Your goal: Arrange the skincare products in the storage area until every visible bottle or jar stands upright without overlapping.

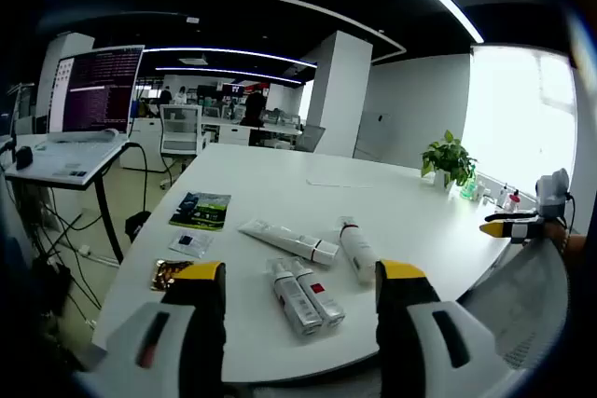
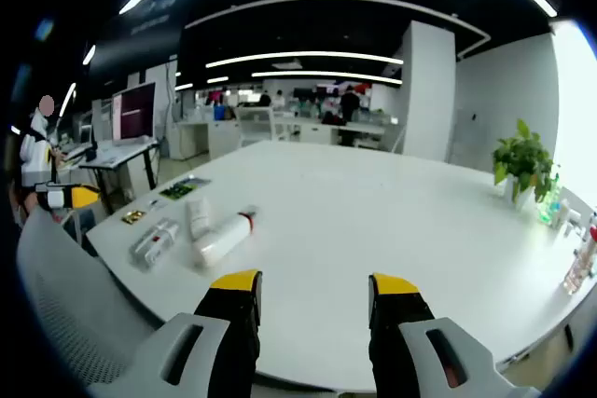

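Lying flat beyond open jaws: tubes [image 1: 303, 295]

Four skincare tubes lie flat on the white table [image 1: 280, 184] — none of them stands up. In the left gripper view, a long white tube [image 1: 287, 240] lies slanted, its wide end to the left and its cap to the right. Just beside its cap end lies a fat white bottle [image 1: 356, 249] with a bit of red near its top. Closer to the table's edge, two silver-grey tubes [image 1: 304, 295] lie side by side, touching — one has a small red mark. In the right gripper view, the same things sit near the table's left edge: the silver-grey pair at the far left, the others next to them.
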Demonstrator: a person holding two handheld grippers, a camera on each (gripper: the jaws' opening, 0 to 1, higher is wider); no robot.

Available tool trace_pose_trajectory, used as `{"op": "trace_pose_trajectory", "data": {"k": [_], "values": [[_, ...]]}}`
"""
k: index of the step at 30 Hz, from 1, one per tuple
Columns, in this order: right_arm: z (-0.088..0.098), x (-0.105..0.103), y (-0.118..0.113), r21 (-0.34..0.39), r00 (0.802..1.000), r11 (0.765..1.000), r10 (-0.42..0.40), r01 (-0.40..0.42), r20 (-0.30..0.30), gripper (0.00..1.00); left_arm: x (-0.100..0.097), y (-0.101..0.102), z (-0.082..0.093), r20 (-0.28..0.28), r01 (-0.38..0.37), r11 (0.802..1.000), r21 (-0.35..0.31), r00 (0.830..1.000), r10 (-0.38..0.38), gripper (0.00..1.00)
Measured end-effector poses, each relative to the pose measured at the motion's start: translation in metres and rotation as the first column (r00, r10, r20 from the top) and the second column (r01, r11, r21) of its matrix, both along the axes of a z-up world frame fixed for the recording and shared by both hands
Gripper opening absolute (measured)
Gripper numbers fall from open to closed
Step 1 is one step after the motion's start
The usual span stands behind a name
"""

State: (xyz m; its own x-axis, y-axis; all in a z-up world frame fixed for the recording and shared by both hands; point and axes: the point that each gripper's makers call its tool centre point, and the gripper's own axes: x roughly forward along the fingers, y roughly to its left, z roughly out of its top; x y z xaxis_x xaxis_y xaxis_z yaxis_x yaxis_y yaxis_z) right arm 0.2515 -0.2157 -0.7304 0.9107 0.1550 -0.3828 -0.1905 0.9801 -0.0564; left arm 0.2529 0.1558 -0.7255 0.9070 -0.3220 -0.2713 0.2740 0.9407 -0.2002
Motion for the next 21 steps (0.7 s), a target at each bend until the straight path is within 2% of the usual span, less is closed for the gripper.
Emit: {"op": "trace_pose_trajectory", "data": {"k": [21], "values": [[-0.0037,0.0,-0.0007,-0.01,1.0,1.0,0.006,-0.006,-0.02,0.46,-0.0021,-0.0033,0.0013,-0.002,0.0,1.0,-0.009,1.0,0.0,0.59]]}}
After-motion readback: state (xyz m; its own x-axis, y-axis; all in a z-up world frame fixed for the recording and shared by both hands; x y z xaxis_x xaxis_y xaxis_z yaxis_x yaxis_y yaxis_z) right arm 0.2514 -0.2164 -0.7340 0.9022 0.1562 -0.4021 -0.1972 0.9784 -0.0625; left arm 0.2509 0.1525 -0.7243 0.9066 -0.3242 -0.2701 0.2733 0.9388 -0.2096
